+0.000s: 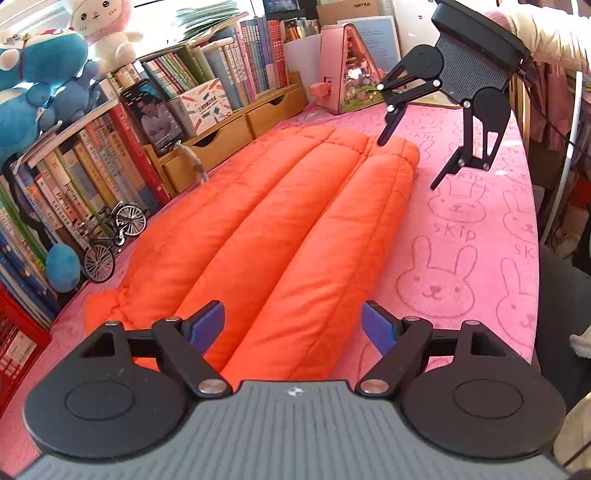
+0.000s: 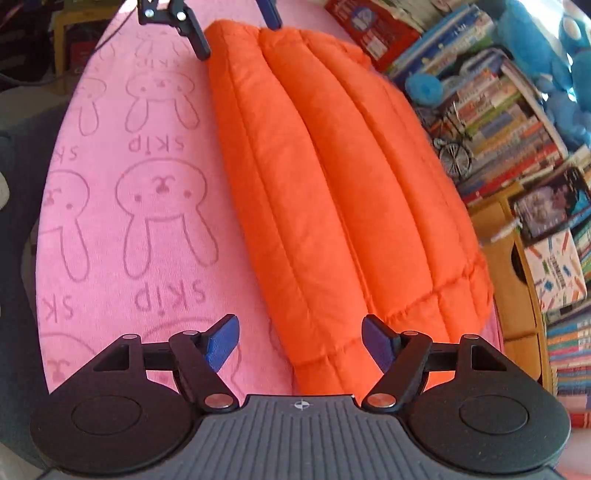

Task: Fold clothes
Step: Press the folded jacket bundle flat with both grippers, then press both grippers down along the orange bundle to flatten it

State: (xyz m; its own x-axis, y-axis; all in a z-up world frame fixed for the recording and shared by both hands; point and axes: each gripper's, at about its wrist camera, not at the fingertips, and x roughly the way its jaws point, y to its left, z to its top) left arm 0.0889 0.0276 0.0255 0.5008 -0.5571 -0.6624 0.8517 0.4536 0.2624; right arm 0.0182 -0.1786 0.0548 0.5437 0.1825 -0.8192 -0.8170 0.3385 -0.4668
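Garment: an orange quilted puffer piece lies lengthwise on the pink bunny-print towel, its padded channels running from one gripper toward the other; it sits toward the bookshelf side, leaving bare towel on the side away from the shelf.
Left gripper: jaws spread wide, holding nothing, blue pads on either side of the near end of the garment (whether they touch the fabric is unclear).
Right gripper: jaws also apart and empty, poised above the opposite end, where a stitched hem band crosses the channels; in the left wrist view it hangs in the air over the far end, fingertips just above the cloth.
Sleeve: a cream padded sleeve holds the right gripper.
Shelf side: rows of books, blue plush toys, a small model bicycle and wooden drawers line the towel's edge.
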